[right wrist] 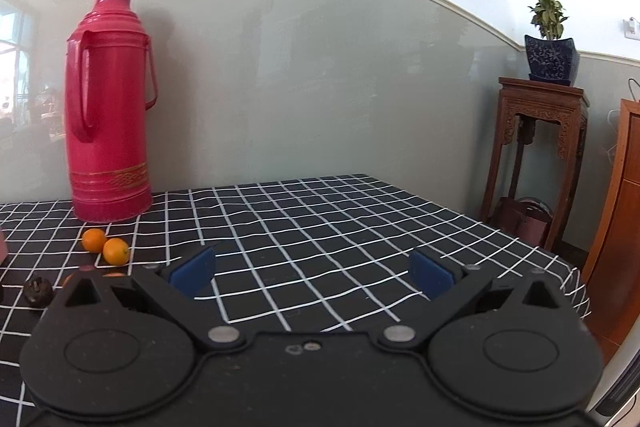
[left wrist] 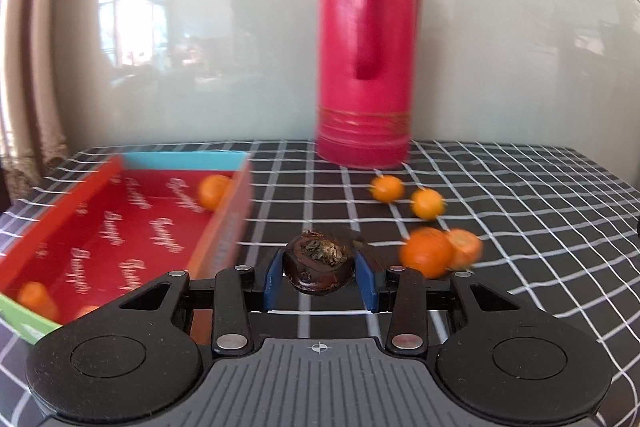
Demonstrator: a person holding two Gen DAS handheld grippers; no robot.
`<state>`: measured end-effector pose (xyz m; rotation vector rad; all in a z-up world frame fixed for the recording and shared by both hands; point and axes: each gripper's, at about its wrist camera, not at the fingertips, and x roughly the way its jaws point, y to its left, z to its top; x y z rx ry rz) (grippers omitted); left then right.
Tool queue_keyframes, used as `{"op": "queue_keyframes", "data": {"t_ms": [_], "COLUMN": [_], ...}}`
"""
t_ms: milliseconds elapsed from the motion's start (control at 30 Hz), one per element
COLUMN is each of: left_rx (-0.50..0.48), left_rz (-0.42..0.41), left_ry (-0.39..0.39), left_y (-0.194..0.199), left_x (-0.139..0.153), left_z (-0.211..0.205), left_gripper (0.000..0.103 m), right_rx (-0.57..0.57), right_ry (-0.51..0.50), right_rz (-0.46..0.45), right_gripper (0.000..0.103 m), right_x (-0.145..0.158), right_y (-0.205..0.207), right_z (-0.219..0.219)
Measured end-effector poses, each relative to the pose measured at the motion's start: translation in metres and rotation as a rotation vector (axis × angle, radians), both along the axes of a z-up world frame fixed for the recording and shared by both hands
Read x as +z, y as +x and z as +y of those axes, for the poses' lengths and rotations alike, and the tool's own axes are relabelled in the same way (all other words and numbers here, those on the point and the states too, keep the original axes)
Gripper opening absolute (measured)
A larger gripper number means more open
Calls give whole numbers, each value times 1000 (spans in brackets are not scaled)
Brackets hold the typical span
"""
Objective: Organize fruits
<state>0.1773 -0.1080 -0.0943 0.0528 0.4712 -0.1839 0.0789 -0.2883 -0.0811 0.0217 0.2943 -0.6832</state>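
Observation:
My left gripper (left wrist: 321, 277) is shut on a dark brown mangosteen (left wrist: 320, 255), its blue pads (left wrist: 273, 277) pressing both sides, a little above the checked cloth. To its left lies a red box tray (left wrist: 184, 159) holding small oranges (left wrist: 214, 190). Several more oranges (left wrist: 427, 251) lie loose on the cloth to the right. In the right wrist view my right gripper (right wrist: 312, 263) stands open with nothing between its fingers. Two oranges (right wrist: 106, 246) and another mangosteen (right wrist: 38, 291) lie at its far left.
A tall red thermos flask (left wrist: 366, 59) (right wrist: 108, 115) stands at the back of the table against the wall. Beyond the table's right edge (right wrist: 576, 279) is a carved wooden stand (right wrist: 536, 131) bearing a potted plant (right wrist: 551, 57).

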Motion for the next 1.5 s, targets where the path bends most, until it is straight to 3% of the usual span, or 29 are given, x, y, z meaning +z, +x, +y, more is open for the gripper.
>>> {"op": "queue_keyframes", "data": {"t_ms": [300, 600, 867, 933, 1033, 1067, 1400, 1500], "left_rx": [152, 332, 377, 369, 377, 380, 365, 367], "left_rz": [-46, 23, 66, 62, 28, 16, -27, -39], "left_ry": [23, 21, 24, 19, 31, 34, 44, 47], "left_y": [-1, 12, 12, 10, 2, 0, -20, -24], "left_x": [13, 9, 4, 6, 10, 11, 17, 19], "left_z": [52, 105, 124, 125, 126, 126, 139, 144], "left_gripper": [40, 40, 41, 49, 82, 86, 89, 90], "right_rx": [109, 207, 270, 282, 293, 295, 371, 403], "right_ry": [-1, 30, 85, 98, 106, 109, 191, 218], "right_rz": [32, 77, 114, 122, 130, 133, 119, 112], "right_gripper": [97, 97, 97, 97, 97, 97, 97, 91], "right_x": [-3, -9, -14, -15, -16, -16, -20, -19], "right_y": [17, 36, 49, 51, 54, 55, 65, 72], "right_z": [31, 56, 66, 68, 69, 70, 69, 68]}}
